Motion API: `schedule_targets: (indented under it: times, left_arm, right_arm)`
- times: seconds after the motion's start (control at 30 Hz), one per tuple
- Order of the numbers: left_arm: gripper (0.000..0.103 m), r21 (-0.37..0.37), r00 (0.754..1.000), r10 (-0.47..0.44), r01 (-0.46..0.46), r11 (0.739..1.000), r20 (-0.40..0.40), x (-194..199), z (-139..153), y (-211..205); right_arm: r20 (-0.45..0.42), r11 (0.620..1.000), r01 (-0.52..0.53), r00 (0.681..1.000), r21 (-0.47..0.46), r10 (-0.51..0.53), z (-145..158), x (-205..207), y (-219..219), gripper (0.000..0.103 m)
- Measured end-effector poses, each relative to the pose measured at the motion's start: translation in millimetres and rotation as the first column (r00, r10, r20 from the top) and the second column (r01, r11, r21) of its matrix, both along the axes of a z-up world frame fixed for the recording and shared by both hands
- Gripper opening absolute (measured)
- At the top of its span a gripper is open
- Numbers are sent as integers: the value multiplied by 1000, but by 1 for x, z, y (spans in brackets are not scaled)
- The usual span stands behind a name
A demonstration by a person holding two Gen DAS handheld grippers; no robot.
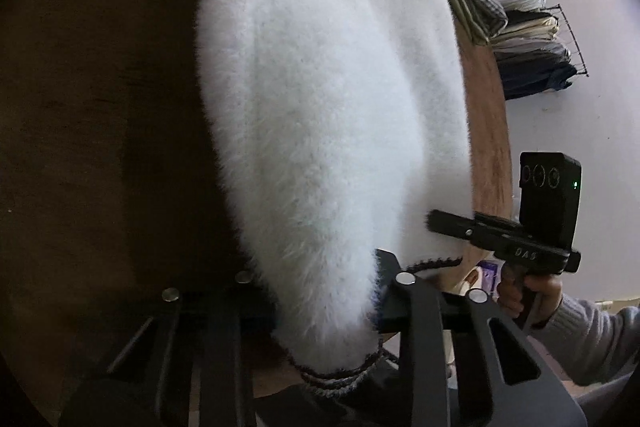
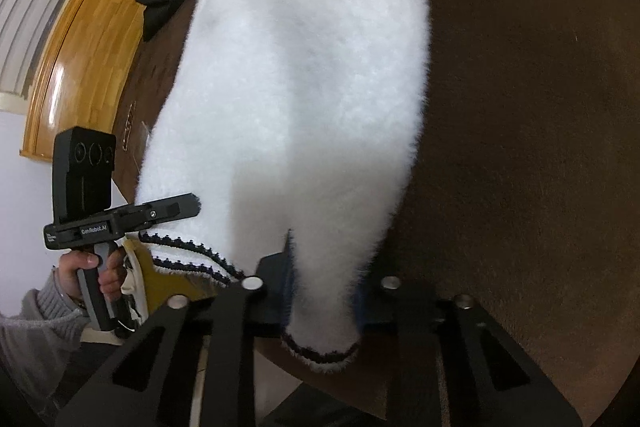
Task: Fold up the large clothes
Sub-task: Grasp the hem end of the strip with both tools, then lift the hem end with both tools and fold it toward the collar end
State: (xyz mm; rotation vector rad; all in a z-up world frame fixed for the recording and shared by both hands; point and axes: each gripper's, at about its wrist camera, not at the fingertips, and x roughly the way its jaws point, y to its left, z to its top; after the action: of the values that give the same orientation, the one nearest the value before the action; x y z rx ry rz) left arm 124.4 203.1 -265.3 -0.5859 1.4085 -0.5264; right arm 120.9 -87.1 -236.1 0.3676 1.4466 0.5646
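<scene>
I have both grippers — left gripper (image 1: 320, 311) and right gripper (image 2: 320, 307) — clamped on the fluffy white sweater's (image 1: 320, 87) braided hem; I'd lift evenly, keeping it taut.

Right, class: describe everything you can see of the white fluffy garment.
The white fluffy garment looks like soft, long-pile knit, with a dark braided trim along its near hem. It lies stretched along the brown table. The left gripper and right gripper each pinch a hem corner at the table's near edge.
</scene>
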Motion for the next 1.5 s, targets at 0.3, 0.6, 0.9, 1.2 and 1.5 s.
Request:
schedule_targets:
  times: [0.3,0.6,0.9,1.2,1.5]
  left_arm:
    - [27,-26,1000,-14,14,1000,-3,-3,10,-12]
    - [27,-39,994,-58,55,998,-90,-30,10,-40]
    - [27,42,997,6,-3,999,-82,-33,15,-56]
    - [26,86,990,115,-123,989,86,-5,115,-48]
    - [26,134,938,227,-268,954,261,46,199,-41]
  right_arm:
    - [-23,998,37,999,55,-36,10,-4,-13,16]
    - [-95,999,29,995,24,-26,10,-27,-32,16]
    - [-98,999,7,995,45,-2,21,-23,-25,16]
    - [8,990,19,1000,141,-21,105,3,-30,16]
    - [153,983,18,987,183,-47,180,61,-30,16]
